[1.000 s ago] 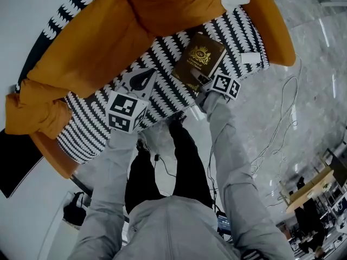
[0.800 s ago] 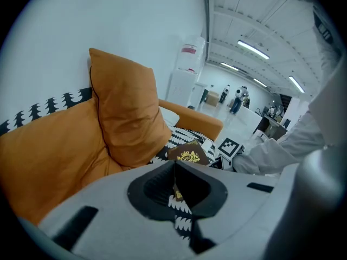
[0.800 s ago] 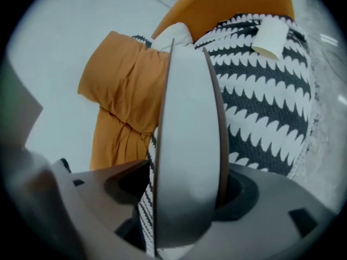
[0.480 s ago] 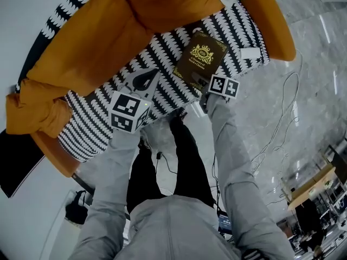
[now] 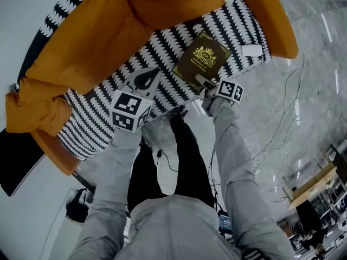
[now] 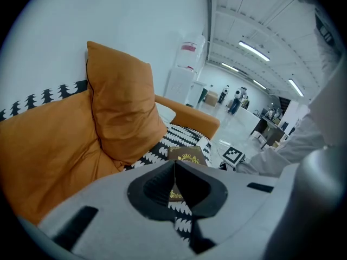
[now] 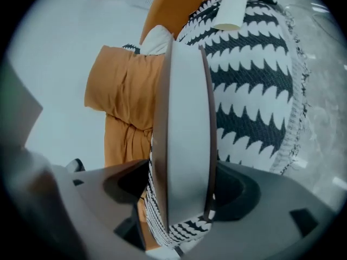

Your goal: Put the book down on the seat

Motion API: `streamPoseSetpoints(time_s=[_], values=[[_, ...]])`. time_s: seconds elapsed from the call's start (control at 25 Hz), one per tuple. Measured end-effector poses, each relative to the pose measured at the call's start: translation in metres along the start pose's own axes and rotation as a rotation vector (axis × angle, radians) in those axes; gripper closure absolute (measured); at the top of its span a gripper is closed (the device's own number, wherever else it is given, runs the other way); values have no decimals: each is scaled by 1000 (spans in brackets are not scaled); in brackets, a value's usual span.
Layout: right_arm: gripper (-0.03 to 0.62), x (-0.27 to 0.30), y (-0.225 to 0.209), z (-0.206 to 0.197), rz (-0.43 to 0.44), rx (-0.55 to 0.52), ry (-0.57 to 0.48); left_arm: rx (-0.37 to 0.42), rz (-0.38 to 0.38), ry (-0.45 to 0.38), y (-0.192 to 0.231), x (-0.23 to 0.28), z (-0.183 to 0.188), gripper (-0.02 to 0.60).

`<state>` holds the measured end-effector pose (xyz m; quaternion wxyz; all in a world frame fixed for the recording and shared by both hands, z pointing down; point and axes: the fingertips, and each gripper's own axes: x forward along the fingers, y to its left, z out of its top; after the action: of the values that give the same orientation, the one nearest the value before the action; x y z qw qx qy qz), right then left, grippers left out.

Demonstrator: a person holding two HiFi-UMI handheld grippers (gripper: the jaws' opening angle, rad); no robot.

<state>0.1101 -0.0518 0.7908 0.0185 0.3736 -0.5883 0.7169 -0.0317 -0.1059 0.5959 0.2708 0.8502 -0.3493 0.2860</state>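
Underfoot, a pale polished floor (image 5: pixel 309 58) runs off to the right, and a white wall (image 5: pixel 21 15) closes the left side. Between them stands a sofa (image 5: pixel 276 31) whose seat (image 5: pixel 162 50) wears a black-and-white patterned cover. It is backed by plump orange cushions (image 5: pixel 81 42), and a smaller orange cushion (image 5: pixel 32 115) slumps at its left end. In the left gripper view the room opens beyond into a long hall lit by ceiling light strips (image 6: pixel 255 50).

At the left, the left hand-held gripper (image 5: pixel 147 79) hovers over the front of the seat, its jaws pressed together with nothing between them. The person's dark trouser legs (image 5: pixel 184 156) stand just in front of the sofa. Farther right, a small white tag (image 5: pixel 250 52) lies on the cover near the sofa's right arm, and thin cables (image 5: pixel 282 118) loop over the floor.

The book (image 5: pixel 205 61) lies flat on the seat, right of centre, cover up. The cover is dark brown with a gold crest and gold lettering. The right hand-held gripper (image 5: pixel 204 82) sits at the book's near edge. Its jaws have just been opening and stand wide apart on either side of the book. In the right gripper view the book shows edge-on, pale pages (image 7: pixel 184 134) between brown covers, with patterned cloth visible in the gap beside the left jaw.
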Motion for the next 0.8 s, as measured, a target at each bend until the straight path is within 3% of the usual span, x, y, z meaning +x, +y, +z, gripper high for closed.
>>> streamPoseSetpoints(time_s=[0.16,0.48,0.68,0.8], values=[[270,-5,-5,-13,75,81,-21,3,-17,6,-4,2,-5,555],[270,-30,-26,-28,50,135,-44,14,-30,18,-17,6,-2,555],[270,-42,-23,-21,-1,75,-89,21,-28,25,-23,5,7,555],[270,-56,-17,-17,-36,-44,-98,27,-34,29,-31,7,12,555]])
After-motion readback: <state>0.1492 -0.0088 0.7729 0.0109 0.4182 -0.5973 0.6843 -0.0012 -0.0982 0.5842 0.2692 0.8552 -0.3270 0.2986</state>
